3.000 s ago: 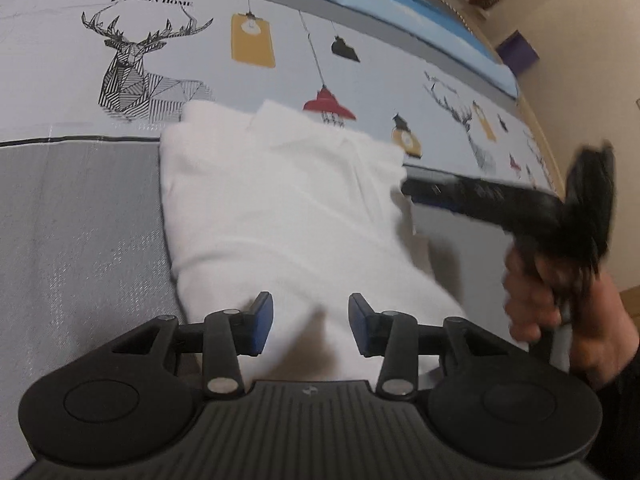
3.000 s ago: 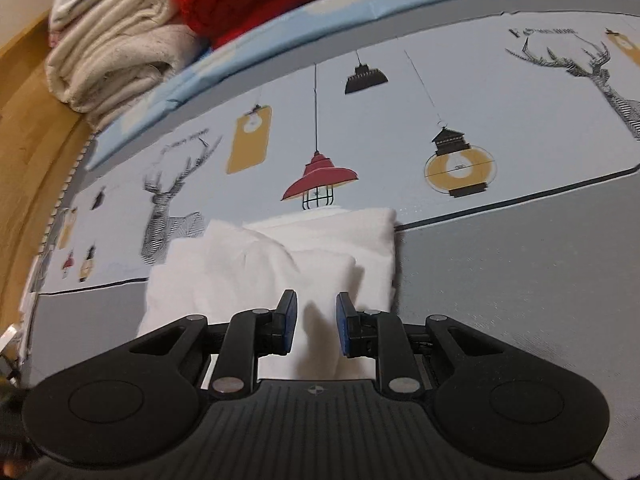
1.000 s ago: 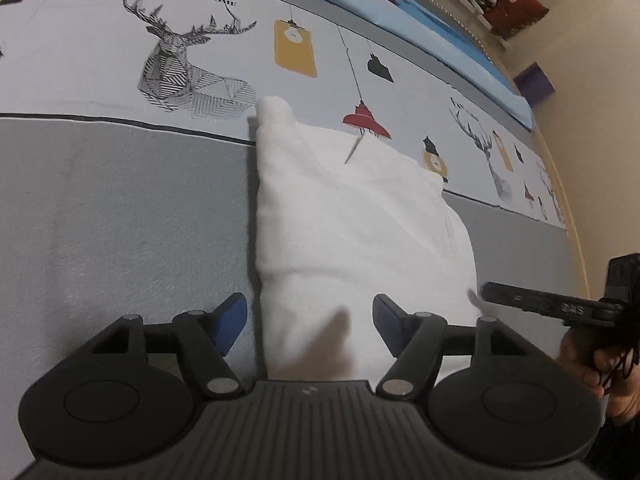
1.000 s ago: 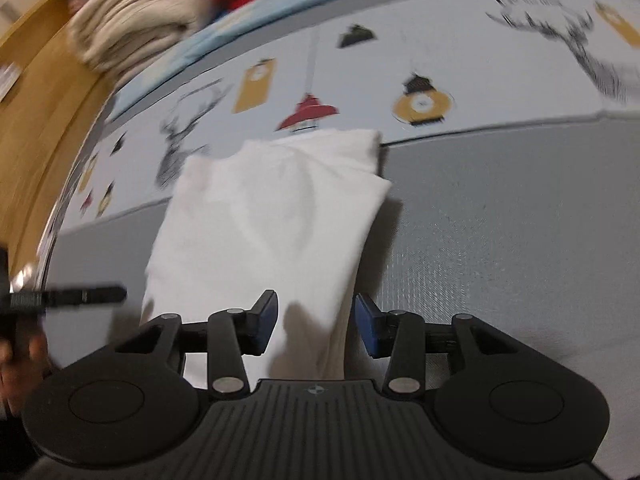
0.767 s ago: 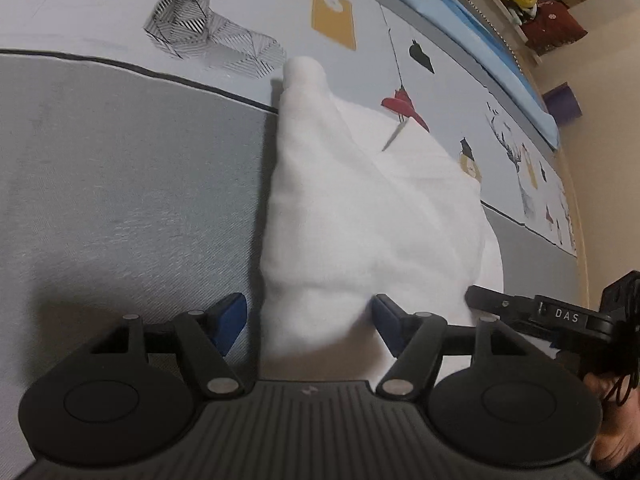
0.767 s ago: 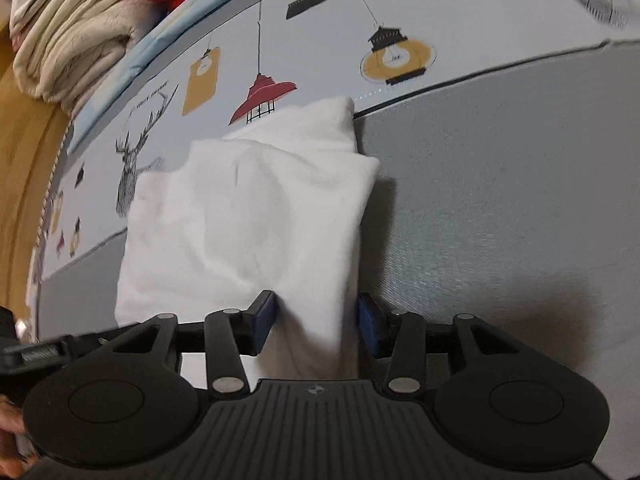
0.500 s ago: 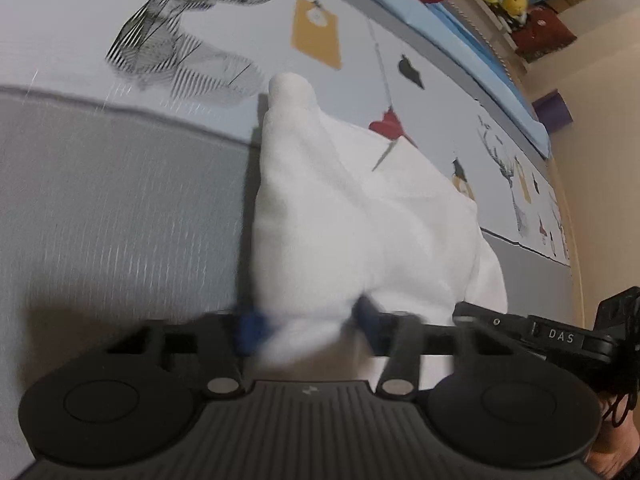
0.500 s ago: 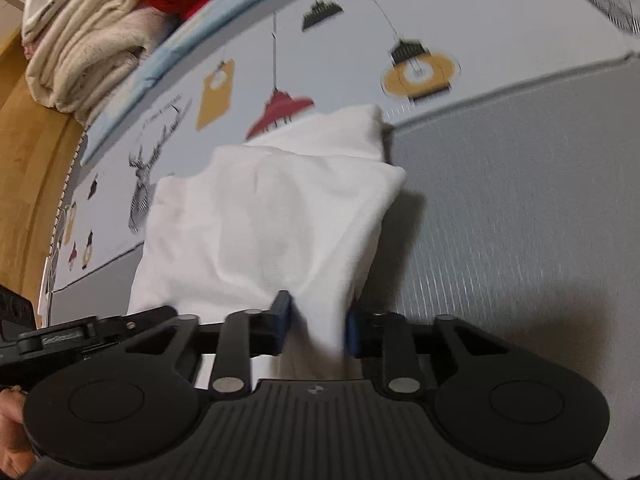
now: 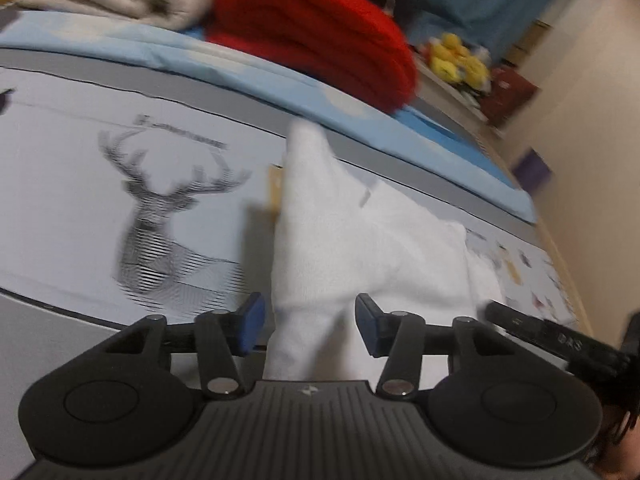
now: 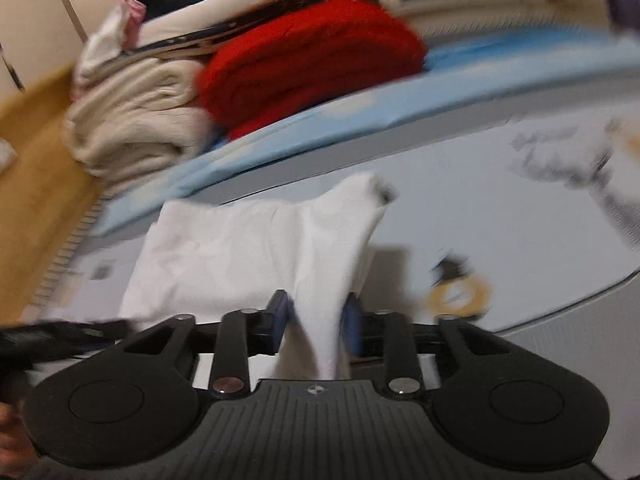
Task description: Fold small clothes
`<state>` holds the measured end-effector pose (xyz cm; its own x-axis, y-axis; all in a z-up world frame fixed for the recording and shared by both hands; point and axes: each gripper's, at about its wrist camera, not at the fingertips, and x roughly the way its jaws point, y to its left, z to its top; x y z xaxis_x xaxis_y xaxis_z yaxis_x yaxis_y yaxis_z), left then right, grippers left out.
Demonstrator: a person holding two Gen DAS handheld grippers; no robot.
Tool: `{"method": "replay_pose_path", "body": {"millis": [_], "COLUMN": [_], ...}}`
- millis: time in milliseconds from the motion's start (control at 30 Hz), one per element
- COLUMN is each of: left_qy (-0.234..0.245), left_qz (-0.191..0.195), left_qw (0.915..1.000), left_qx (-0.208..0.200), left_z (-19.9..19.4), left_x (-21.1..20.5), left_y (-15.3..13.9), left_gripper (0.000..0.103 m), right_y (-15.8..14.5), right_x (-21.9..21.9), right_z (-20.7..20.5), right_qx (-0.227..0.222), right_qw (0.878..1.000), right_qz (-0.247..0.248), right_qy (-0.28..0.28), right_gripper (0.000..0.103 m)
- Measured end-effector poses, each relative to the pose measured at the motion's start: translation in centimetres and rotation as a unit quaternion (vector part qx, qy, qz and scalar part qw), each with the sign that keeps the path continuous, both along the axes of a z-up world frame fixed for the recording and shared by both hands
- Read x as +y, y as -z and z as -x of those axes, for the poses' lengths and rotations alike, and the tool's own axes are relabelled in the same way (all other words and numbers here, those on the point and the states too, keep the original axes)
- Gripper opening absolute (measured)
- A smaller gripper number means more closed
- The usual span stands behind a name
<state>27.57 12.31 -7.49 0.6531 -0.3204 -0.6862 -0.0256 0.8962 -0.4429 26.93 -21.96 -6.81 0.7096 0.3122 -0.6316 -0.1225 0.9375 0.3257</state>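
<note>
The soft, light white shirt (image 9: pixel 360 248) is best taken at its near corners, where it hangs loose between the half-open left tongs (image 9: pixel 306 326) and is pinched by the right tongs (image 10: pixel 316 324).

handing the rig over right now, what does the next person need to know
Left gripper: jaws just opening, pads clear of the white garment between them.
Right gripper: jaws just opening too; garment fills the gap, grip unclear.
Garment lies on the deer-print bed sheet, sides already folded in.
Left to do: probably fold the near edge to the far end.
</note>
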Motion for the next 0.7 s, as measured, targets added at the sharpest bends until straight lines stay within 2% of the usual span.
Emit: {"method": "replay_pose_path", "body": {"millis": [67, 133, 233, 367, 400, 433, 467, 533, 600, 633, 700], "left_qy": [0.000, 0.014, 0.038, 0.050, 0.049, 0.049, 0.050, 0.055, 0.060, 0.061, 0.063], "left_qz": [0.025, 0.042, 0.028, 0.004, -0.002, -0.004, -0.002, -0.007, -0.022, -0.022, -0.010], "left_qw": [0.9991, 0.9963, 0.9921, 0.9886, 0.9883, 0.9879, 0.9875, 0.9872, 0.9874, 0.9876, 0.9879], "left_qx": [0.035, 0.074, 0.117, 0.142, 0.145, 0.147, 0.149, 0.149, 0.145, 0.143, 0.142], "left_z": [-0.3, -0.3, -0.4, -0.4, -0.3, -0.2, -0.1, 0.0, 0.1, 0.3, 0.3], "left_x": [1.0, 1.3, 0.7, -0.2, -0.2, -0.4, -0.5, -1.1, -1.4, -1.5, -1.4], "left_y": [0.8, 1.9, 3.5, 5.2, 5.6, 5.9, 6.1, 6.3, 6.2, 6.2, 6.0], "left_gripper": [0.055, 0.055, 0.056, 0.056, 0.056, 0.054, 0.049, 0.046, 0.035, 0.025, 0.023], "right_y": [0.7, 1.2, 2.1, 4.3, 4.6, 4.7, 4.6, 4.4, 4.2, 4.0, 3.2], "right_x": [-0.7, -1.7, -1.9, -1.1, -1.1, -1.3, -1.1, -0.7, -0.5, -0.8, -1.5], "right_z": [-0.4, -0.4, -0.2, -0.1, -0.1, -0.1, -0.1, -0.1, 0.0, -0.1, 0.4], "right_qx": [0.031, 0.061, 0.107, 0.163, 0.165, 0.165, 0.164, 0.153, 0.146, 0.144, 0.136], "right_qw": [0.999, 0.998, 0.993, 0.985, 0.985, 0.985, 0.985, 0.986, 0.987, 0.988, 0.989], "right_qz": [0.014, -0.010, -0.033, 0.019, 0.019, 0.006, -0.007, 0.000, 0.004, 0.001, -0.008], "right_qy": [0.013, 0.017, -0.021, -0.049, -0.047, -0.049, -0.055, -0.058, -0.063, -0.060, -0.053], "right_gripper": [0.041, 0.041, 0.043, 0.041, 0.033, 0.017, 0.011, 0.007, 0.004, 0.004, 0.003]}}
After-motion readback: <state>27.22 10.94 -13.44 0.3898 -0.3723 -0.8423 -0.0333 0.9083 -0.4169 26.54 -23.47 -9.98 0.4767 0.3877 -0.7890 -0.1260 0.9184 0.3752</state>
